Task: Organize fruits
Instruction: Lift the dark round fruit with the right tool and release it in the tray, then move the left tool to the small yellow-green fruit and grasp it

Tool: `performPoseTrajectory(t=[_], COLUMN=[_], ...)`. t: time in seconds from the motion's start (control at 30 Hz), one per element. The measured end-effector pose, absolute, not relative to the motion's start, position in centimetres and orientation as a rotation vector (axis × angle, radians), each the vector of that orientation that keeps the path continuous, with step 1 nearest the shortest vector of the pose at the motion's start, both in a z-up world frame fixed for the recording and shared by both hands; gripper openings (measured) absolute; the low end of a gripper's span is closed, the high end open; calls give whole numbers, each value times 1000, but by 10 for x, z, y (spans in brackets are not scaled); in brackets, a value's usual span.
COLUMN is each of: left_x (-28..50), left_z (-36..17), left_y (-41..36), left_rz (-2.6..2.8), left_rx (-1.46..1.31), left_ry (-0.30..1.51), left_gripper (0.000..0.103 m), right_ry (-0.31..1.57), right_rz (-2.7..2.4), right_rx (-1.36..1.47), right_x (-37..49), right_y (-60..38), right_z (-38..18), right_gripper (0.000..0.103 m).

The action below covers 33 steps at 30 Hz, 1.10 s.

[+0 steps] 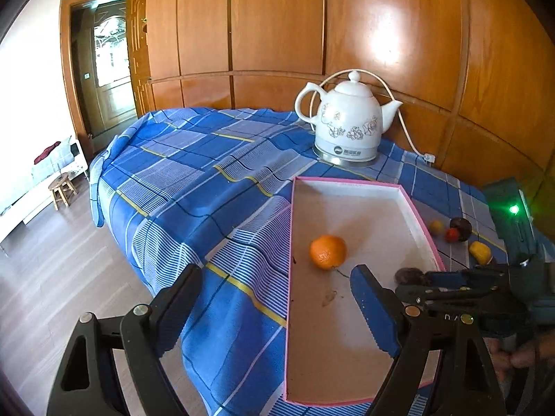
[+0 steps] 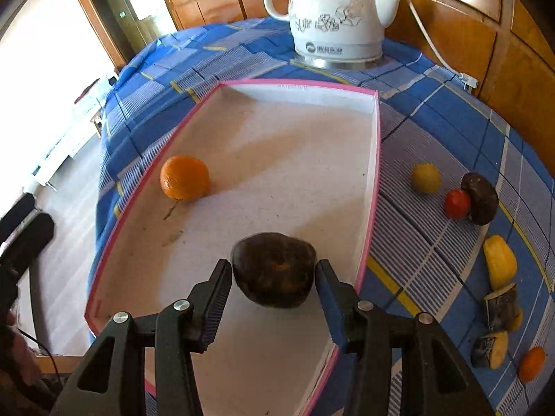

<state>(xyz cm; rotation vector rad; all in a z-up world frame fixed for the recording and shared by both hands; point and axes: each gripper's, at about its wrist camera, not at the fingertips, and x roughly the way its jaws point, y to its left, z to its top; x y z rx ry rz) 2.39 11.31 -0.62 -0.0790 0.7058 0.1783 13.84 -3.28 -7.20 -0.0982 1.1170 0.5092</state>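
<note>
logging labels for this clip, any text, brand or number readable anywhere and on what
Kettle: a round logo and a line of print on the band above its base, too blurred to read.
Left gripper: faint pale marks on its black frame, not legible.
Pink-rimmed tray, blue checked cloth, fruits: no text visible.

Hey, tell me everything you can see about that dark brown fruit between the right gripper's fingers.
The dark brown rounded fruit looks dull and leathery, wider than tall, with an orange-tinged dimple facing the camera. It sits between the blue-padded fingers of the right hand-held gripper, over the near end of the pink-rimmed white cardboard tray. The pads flank both its sides; whether it rests on the tray floor is unclear.
</note>
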Motion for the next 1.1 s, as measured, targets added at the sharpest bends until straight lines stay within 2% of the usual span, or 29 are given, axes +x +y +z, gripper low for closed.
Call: performPoseTrajectory(t=[0.07,0.33,1.1], left_x=[26,25,21], left_z=[-7,-3,3], left_y=[109,88,36], left_rz=[167,112,0], left_rx=[-72,-36,69], left_ry=[711,704,701], left_gripper=[87,87,88], right_ry=[1094,1024,981], right_rz=[508,521,329], right_rx=[-89,-35,-17], right_x=[134,107,72], right_y=[-40,-78,-195], right_z=[-64,-33,-14], right_gripper=[57,57,57])
